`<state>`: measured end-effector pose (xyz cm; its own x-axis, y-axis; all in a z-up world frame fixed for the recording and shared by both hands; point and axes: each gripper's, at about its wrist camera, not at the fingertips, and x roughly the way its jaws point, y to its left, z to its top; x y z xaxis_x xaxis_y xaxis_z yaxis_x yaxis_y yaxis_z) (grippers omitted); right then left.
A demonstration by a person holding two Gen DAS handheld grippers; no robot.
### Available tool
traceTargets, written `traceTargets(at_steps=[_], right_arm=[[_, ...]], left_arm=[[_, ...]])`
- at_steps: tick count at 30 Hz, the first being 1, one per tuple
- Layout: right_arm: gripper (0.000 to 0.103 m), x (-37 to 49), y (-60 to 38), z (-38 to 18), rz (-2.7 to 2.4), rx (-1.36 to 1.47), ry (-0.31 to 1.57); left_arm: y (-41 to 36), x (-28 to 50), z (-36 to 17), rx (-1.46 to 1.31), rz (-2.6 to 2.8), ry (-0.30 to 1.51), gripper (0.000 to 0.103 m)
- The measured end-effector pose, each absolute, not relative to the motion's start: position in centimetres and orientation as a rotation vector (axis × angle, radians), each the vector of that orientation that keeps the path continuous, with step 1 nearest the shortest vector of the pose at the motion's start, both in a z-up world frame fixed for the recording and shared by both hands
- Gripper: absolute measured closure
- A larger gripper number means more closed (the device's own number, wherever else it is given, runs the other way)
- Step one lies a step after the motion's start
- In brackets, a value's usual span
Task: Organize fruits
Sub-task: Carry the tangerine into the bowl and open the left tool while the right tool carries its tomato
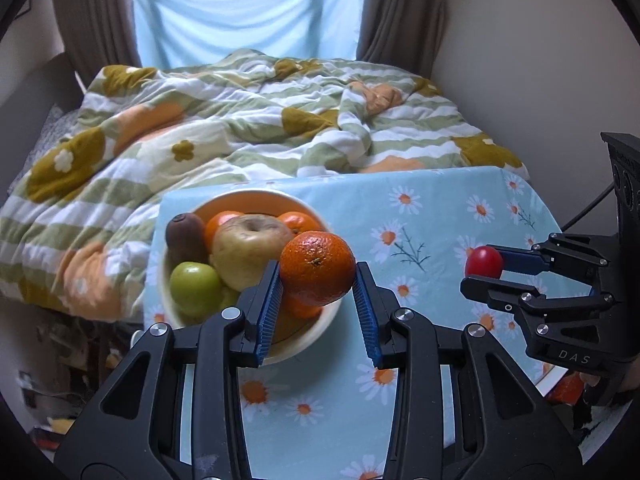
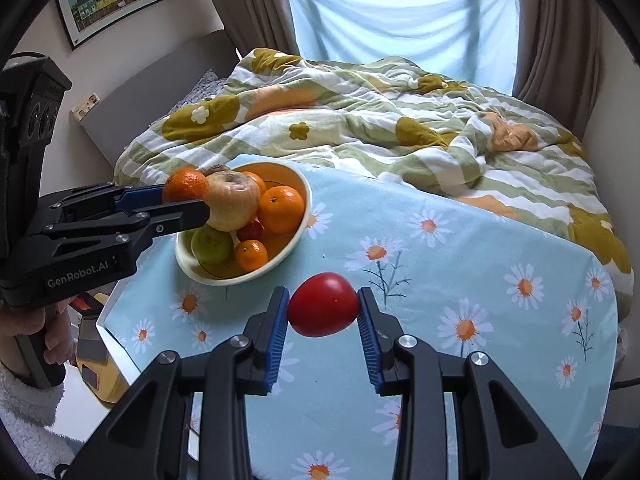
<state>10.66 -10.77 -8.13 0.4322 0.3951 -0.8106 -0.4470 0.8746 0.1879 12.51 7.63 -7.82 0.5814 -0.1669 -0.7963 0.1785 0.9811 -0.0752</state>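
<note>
Left gripper clamped on orange above bowl; right gripper clamped on red fruit, open daisy cloth beyond, bed past its far edge; "GenRobot.AI", "DAS" legible

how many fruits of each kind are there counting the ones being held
orange: 4, one in the left claw
red fruit: 2, one in the right claw
green apple: 1
yellowish apple: 1
kiwi: 1
total: 9 that show; the bowl may hide more
</note>
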Motion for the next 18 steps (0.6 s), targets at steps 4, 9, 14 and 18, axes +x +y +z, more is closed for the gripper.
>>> traceTargets(at_steps=[4, 9, 14, 18], right_arm=[[0.071, 11.5, -8.5, -8.6, 0.538, -0.063, 1.003], [0.071, 12.6, -6.4, -9.8, 0.533, -0.058, 1.024], [0.071, 13.5, -5.3, -10.8, 0.502, -0.050, 1.043], [0.071, 14.1, -5.0, -11.4, 0.469, -0.030, 1.054]], left_arm=[[10.6, 12.4, -8.9, -0.003, -0.164, 0.945, 0.061], [13.9, 12.6, -11.3, -0.022, -0.144, 0.984, 0.061], [15.7, 13.5, -13.7, -0.021, -0.167, 1.015, 0.061], [16.4, 14.2, -15.0, -0.012, -0.176, 1.042, 0.061]])
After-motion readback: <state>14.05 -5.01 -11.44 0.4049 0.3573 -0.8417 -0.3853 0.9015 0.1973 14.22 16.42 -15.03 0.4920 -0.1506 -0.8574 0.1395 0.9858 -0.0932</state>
